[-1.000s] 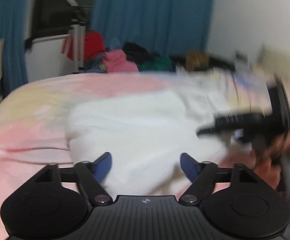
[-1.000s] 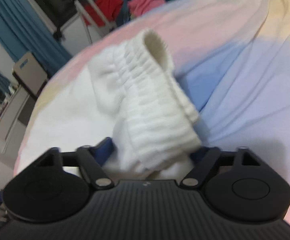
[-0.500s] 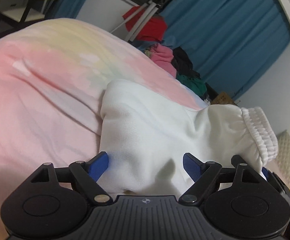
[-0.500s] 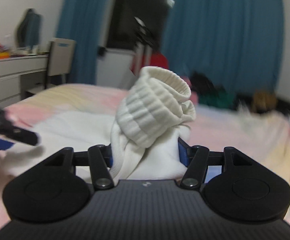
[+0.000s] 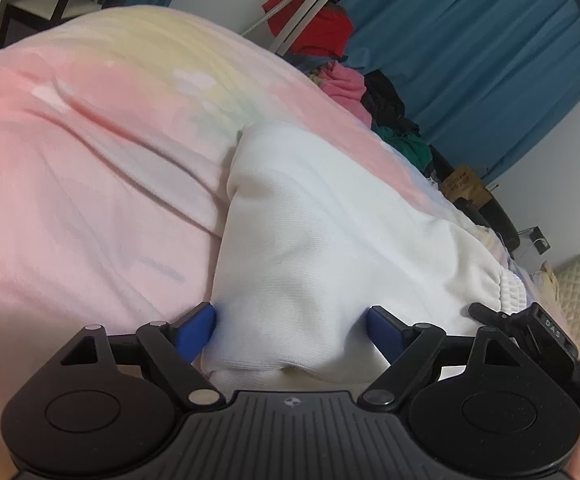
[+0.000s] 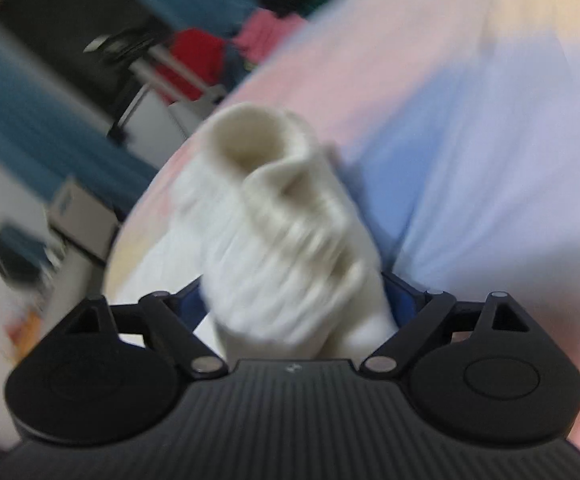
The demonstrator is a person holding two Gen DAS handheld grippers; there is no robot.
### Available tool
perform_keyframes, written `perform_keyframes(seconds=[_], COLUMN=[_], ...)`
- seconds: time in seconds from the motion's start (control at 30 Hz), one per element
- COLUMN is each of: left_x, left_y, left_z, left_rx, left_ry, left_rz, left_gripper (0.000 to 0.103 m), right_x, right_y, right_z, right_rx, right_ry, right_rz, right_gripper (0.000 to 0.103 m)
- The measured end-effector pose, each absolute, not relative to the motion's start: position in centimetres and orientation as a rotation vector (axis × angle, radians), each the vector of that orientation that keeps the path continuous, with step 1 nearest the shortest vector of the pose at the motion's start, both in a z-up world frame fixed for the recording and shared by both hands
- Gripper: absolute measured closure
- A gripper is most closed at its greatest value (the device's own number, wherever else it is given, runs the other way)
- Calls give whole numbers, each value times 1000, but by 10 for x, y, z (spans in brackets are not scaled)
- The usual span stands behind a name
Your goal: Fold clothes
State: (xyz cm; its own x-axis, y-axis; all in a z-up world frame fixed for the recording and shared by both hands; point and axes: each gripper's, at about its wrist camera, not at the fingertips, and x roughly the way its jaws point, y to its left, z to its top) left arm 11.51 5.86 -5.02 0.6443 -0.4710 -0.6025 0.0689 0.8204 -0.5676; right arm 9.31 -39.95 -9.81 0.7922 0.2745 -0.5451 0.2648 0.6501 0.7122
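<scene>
Our left gripper (image 5: 290, 330) angles downward, its jaws spread wide with white cloth lying between the blue pads. Our right gripper (image 6: 295, 300) also tilts down; its jaws have just been opening, a ribbed white cuff bunched between them.

Both wrist views close, sharing garment (image 5: 329, 248)

Blue curtains (image 5: 469, 40) hang behind the pastel bed (image 5: 90, 140).
</scene>
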Motion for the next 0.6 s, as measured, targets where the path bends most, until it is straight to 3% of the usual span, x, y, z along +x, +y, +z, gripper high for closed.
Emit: perform_keyframes(seconds=[0.07, 0.13, 0.23, 0.37, 0.6], left_x=[115, 114, 114, 107, 102], left_y=[60, 60, 55, 55, 64], left_z=[-50, -50, -48, -38, -7], left_rx=[-544, -547, -526, -503, -544], left_ry=[820, 819, 805, 773, 707], left_rz=[-325, -324, -324, -336, -379], left_gripper=[22, 27, 37, 56, 67], right_x=[99, 101, 94, 84, 80], right_y=[-394, -378, -370, -371, -372], right_z=[-98, -88, -76, -61, -30], right_rx=[838, 706, 639, 597, 624], right_ry=[686, 683, 639, 569, 468], right_rz=[21, 8, 4, 23, 98], right_gripper=[21, 42, 57, 62, 64])
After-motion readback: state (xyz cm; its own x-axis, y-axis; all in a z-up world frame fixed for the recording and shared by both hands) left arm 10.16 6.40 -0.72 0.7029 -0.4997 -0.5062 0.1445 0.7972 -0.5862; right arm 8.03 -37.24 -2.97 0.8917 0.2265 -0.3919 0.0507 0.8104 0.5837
